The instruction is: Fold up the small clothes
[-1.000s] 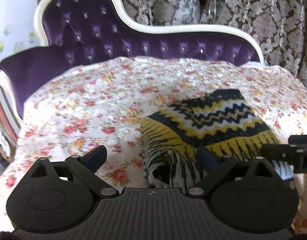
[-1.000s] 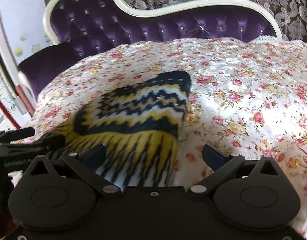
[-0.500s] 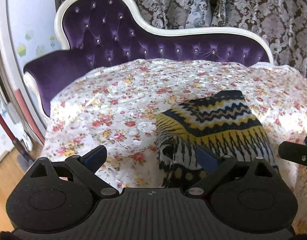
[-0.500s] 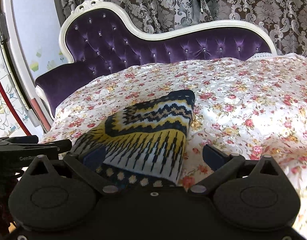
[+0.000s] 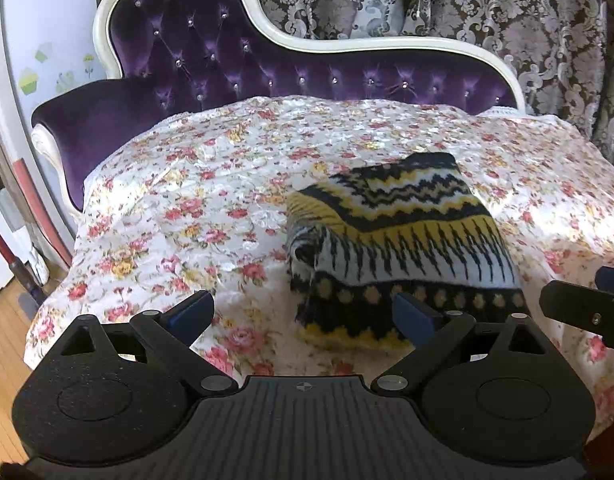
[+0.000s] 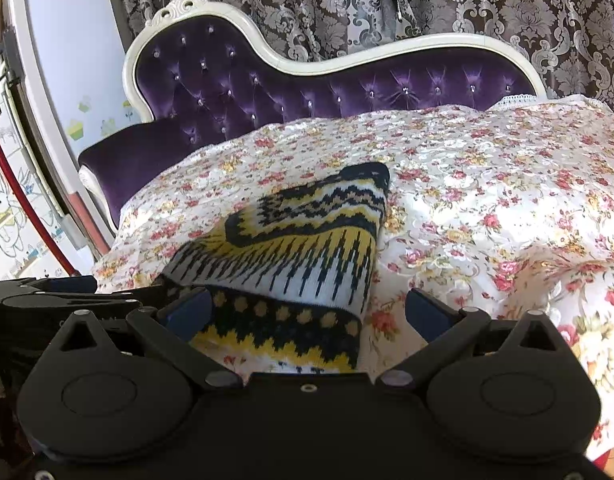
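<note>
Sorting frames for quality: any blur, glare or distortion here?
Left wrist view: the knit garment looks slightly soft, the sunlit floral cover glares at right. Right wrist view: sharper; fisheye bends the sofa frame.

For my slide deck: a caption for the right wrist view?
Open right gripper before a folded zigzag-knit garment on a floral cover.

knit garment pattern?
Knit garment: black, yellow, white zigzag bands; clearest in left wrist view.
</note>
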Tool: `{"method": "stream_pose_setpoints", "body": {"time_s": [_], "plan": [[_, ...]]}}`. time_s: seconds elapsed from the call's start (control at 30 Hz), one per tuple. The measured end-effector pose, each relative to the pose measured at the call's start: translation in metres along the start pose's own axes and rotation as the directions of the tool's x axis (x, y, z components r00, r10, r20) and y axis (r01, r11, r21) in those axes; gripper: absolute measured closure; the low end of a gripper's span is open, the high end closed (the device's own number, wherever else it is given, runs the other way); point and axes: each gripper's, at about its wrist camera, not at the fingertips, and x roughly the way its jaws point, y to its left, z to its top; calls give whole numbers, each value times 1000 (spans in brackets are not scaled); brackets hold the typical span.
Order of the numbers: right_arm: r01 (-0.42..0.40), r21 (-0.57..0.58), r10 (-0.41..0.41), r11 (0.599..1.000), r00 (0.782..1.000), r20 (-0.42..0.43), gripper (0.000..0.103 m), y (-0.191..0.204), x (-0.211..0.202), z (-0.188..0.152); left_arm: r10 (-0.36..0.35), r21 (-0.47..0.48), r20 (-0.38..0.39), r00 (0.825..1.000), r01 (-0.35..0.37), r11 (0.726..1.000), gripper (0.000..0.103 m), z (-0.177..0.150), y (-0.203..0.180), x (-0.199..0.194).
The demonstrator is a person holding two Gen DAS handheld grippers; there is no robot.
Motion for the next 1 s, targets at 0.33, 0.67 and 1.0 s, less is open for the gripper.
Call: {"method": "stream_pose_setpoints", "body": {"time_s": [0.33,0.67,1.0], "plan": [[14,1,-14,1000,1000,-26,1,2,3,-3,-15,-5,-34,999,15,1000,6,-7,-2,2],[12,4,-12,1000,999,-51,1,3,8,-6,-21,-10,-56,998,21,1000,6,-11,-3,3],[11,16,-9,1000,997,-76,1,2,15,-8,-19,-16,-73,997,18,1000,6,-13,-1,6]]}}
